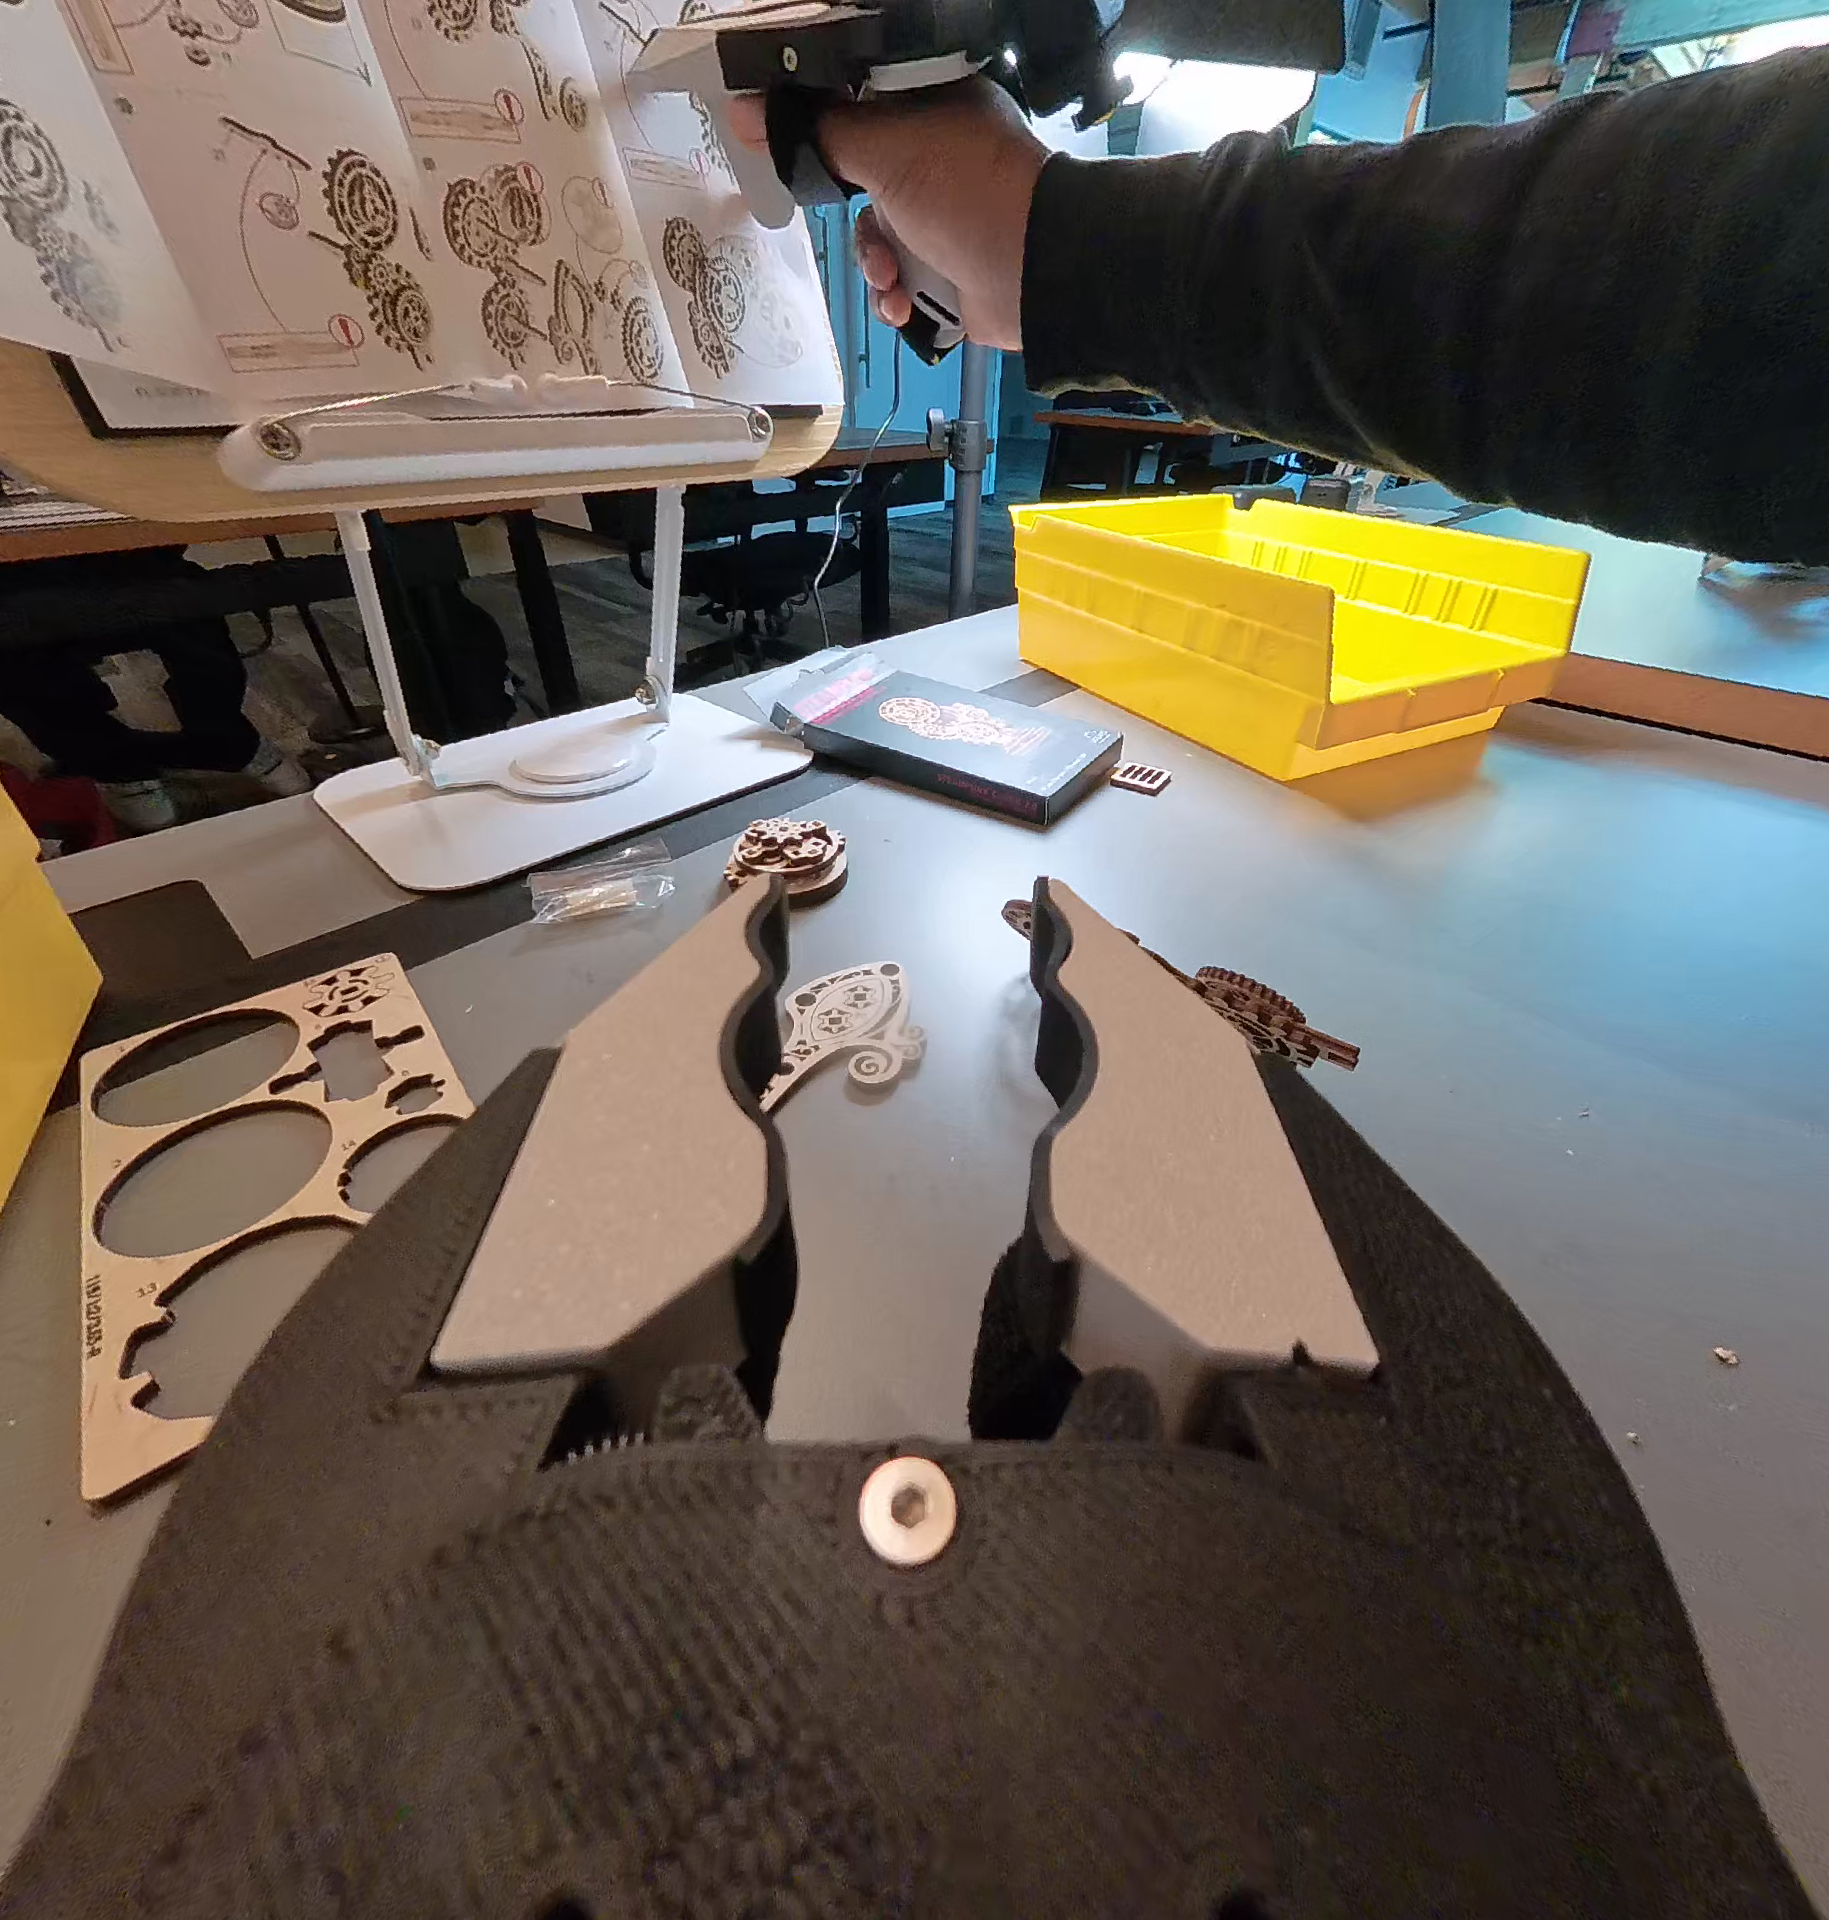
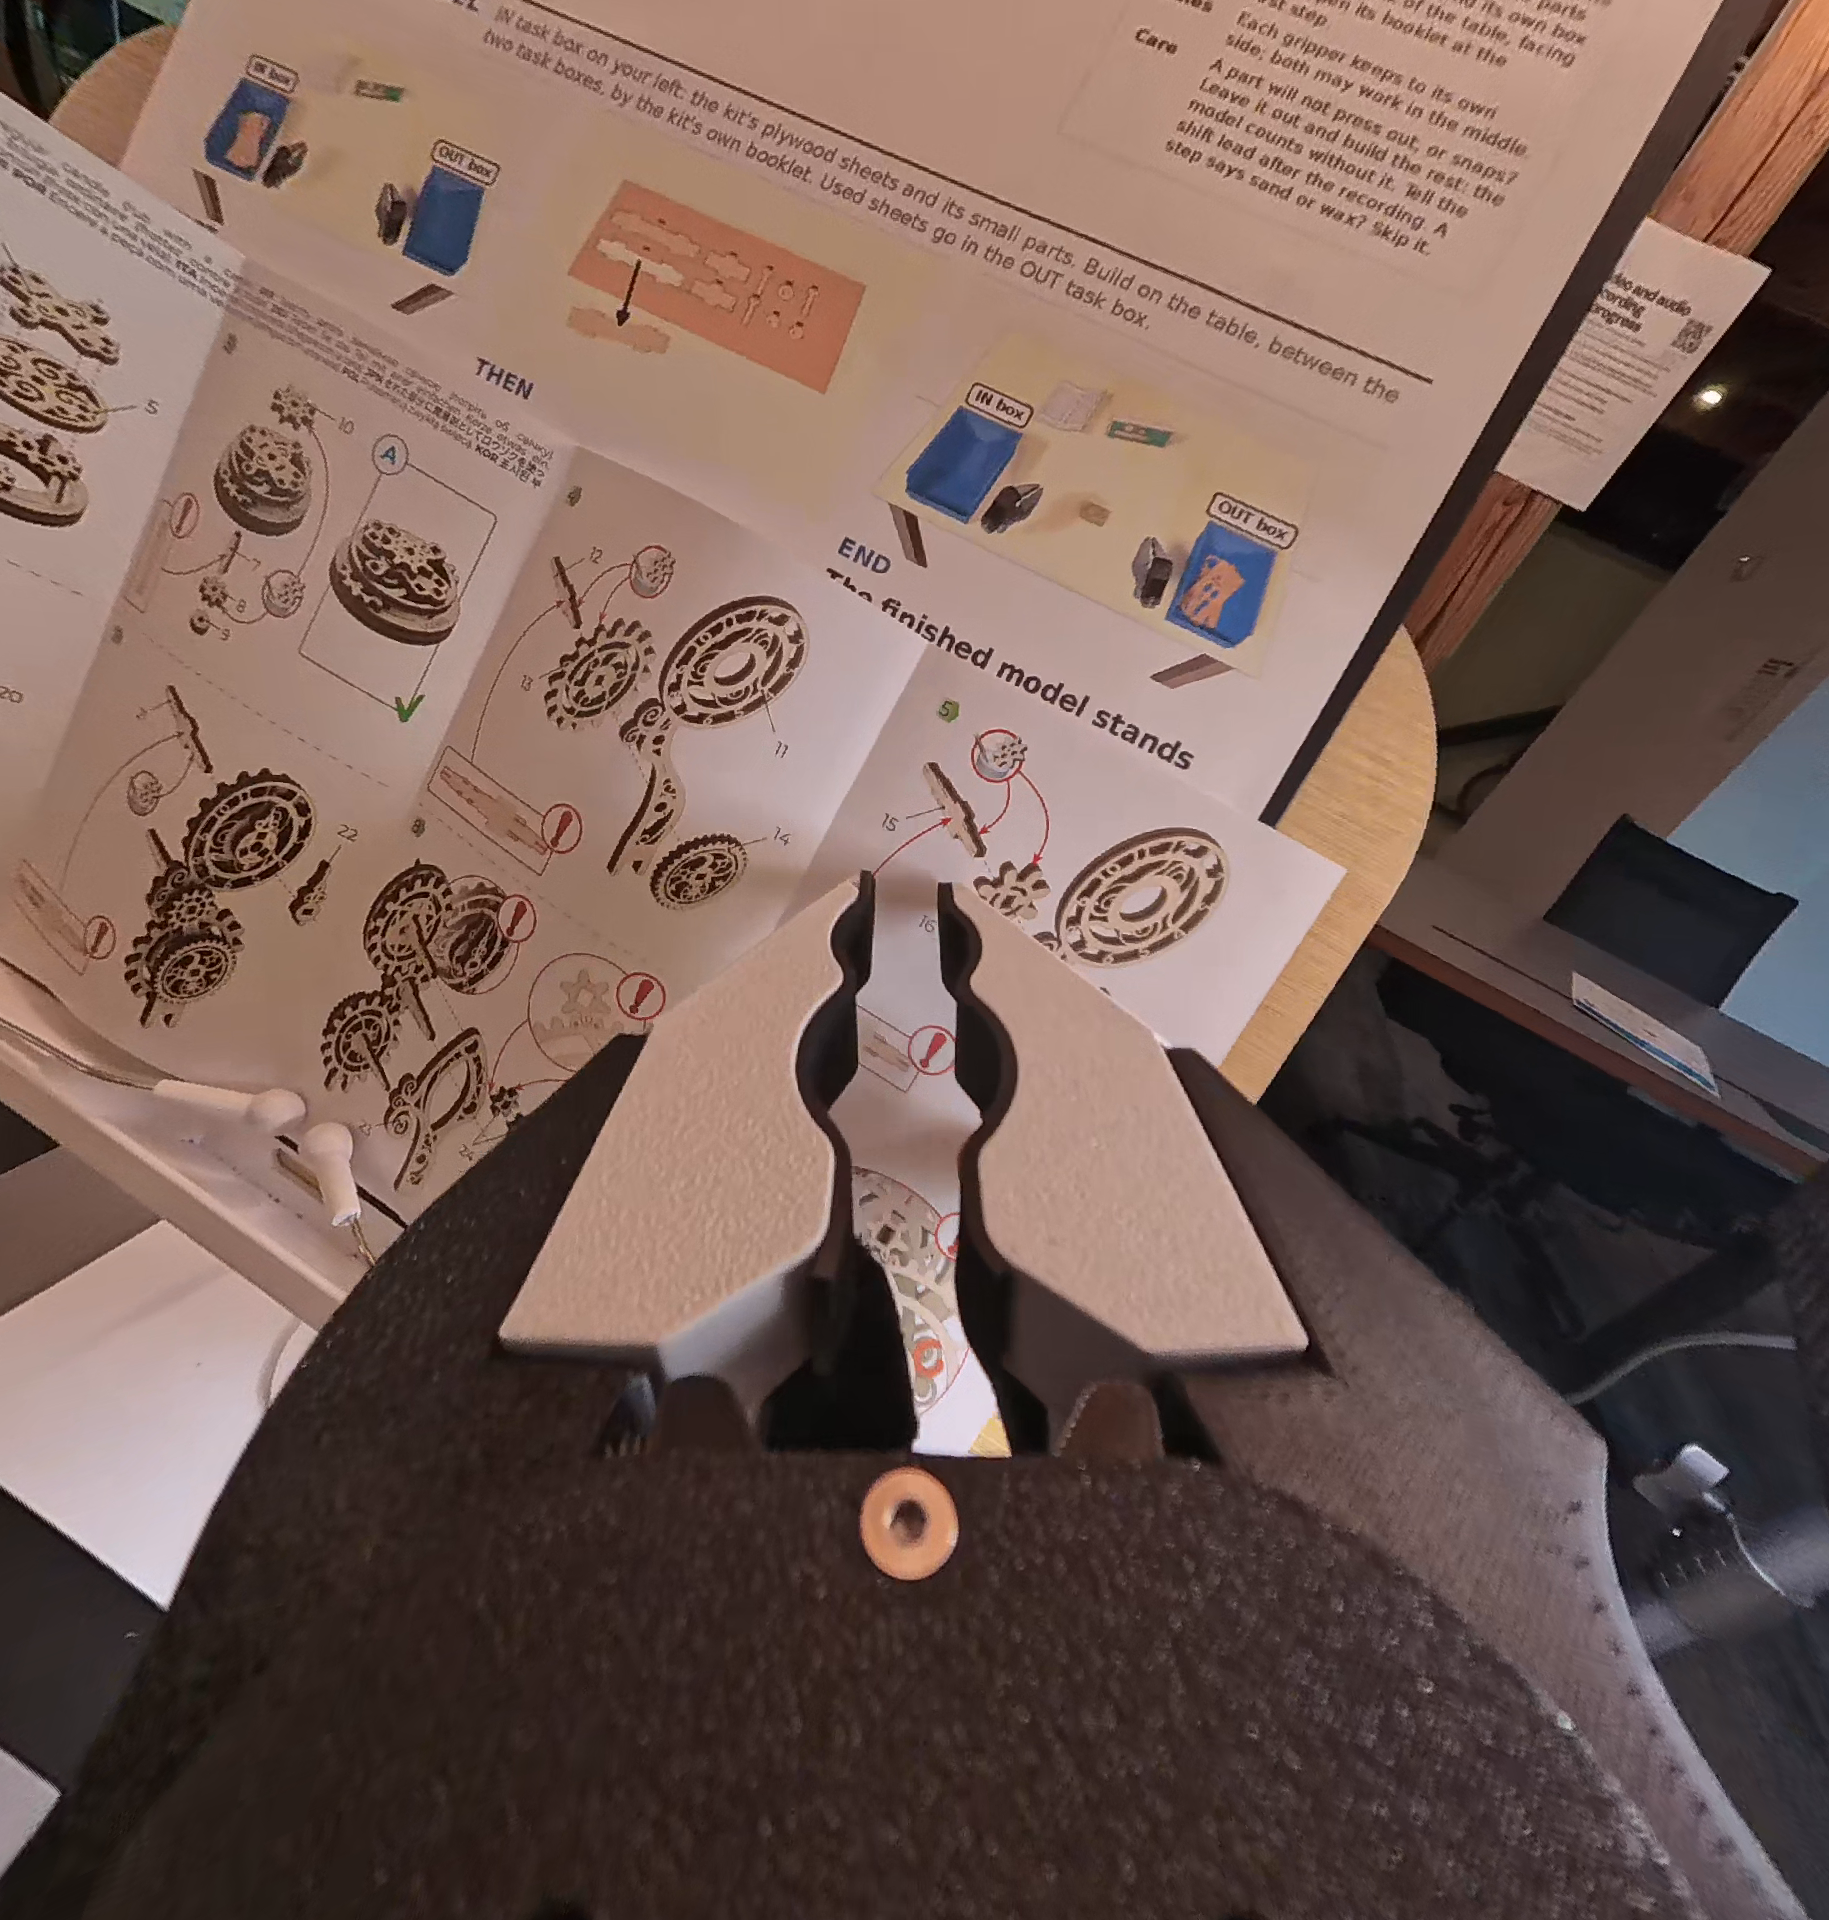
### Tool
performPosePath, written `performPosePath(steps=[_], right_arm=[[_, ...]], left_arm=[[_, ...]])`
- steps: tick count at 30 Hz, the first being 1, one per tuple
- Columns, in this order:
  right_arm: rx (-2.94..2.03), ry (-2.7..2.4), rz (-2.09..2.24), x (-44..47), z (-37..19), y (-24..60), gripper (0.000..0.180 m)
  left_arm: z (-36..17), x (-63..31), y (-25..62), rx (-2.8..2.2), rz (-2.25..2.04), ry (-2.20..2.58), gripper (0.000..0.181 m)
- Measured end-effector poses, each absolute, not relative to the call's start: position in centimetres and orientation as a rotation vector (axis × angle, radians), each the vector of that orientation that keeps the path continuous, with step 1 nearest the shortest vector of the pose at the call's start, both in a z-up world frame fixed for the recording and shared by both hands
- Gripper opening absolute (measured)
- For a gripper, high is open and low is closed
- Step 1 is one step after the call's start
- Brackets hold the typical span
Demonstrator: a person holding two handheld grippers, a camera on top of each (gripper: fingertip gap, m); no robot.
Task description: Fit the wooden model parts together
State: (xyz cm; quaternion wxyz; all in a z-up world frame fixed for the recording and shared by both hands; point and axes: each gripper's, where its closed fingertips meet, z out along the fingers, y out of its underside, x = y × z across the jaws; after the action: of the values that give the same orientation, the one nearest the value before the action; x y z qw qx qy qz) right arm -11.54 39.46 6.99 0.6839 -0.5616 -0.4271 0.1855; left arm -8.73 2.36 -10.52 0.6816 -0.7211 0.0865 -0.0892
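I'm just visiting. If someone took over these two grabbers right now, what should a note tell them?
Left gripper: open, empty, low over the table.
Right gripper: nearly closed, empty, raised at the booklet on its stand.
Parts: leaf-shaped piece between the left fingers; round gear assembly beyond; toothed assembly to the right; punched-out sheet on the left.
Done: two sub-assemblies built.
Left: joining them with the leaf piece.

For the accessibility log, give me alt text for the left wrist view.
The open left gripper hovers over a grey table above a pale teardrop-shaped wooden part, with gear assemblies and a punched-out plywood sheet nearby. Behind, a hand raises the right gripper to an instruction booklet.
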Motion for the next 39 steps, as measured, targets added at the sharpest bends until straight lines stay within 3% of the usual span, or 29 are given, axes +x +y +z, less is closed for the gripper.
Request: performPosePath(steps=[16, 39], right_arm=[[-1.237, -0.965, 0.391, -11.1, 8.2, 39.9, 0.009], [-1.233, -1.034, 0.383, -10.3, 5.1, 38.8, 0.005]], left_arm=[[-10.8, -8.9, 2.5, -1.626, -0.202, 0.186, 0.046], [-10.7, -8.7, 2.4, -1.626, -0.216, 0.191, 0.045]])
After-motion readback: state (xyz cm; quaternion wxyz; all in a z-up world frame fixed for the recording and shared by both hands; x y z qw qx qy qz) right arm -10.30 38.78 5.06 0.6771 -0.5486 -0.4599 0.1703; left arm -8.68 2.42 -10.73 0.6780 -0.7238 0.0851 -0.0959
